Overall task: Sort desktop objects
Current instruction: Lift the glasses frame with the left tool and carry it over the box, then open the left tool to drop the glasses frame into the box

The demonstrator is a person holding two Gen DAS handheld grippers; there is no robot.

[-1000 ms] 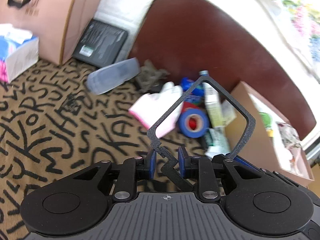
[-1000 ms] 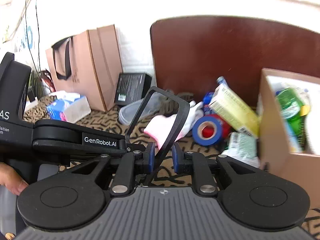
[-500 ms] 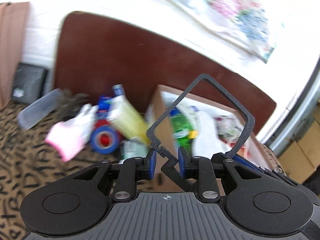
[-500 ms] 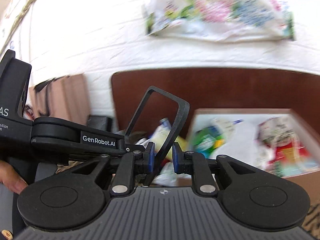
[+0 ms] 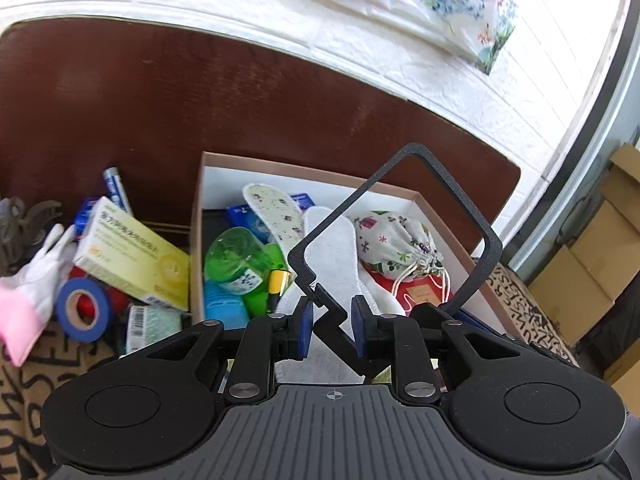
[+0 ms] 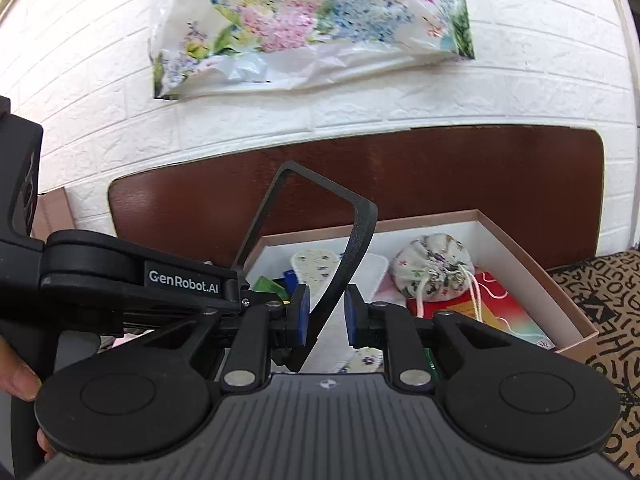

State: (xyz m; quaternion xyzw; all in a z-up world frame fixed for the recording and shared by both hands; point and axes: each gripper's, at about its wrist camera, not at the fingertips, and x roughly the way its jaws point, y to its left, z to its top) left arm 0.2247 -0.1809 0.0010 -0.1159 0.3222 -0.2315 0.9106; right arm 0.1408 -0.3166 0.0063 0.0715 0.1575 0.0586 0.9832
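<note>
The bench [image 5: 24, 392] is covered with a tan cloth printed with black letters. A pink-sided cardboard box [image 5: 196, 248] stands on it against a dark brown board. Left of the box lie a roll of blue tape [image 5: 82, 312], a pale yellow carton [image 5: 132, 260] leaning on the pile, a small green-and-white packet [image 5: 152, 322] and a white-and-pink glove [image 5: 28, 292]. A grey hair claw [image 5: 24, 224] lies beyond the glove.

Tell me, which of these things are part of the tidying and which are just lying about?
Job: frame, pink box, yellow carton, tape, glove.
Lying about: floral bag, brown board, cardboard boxes.
</note>
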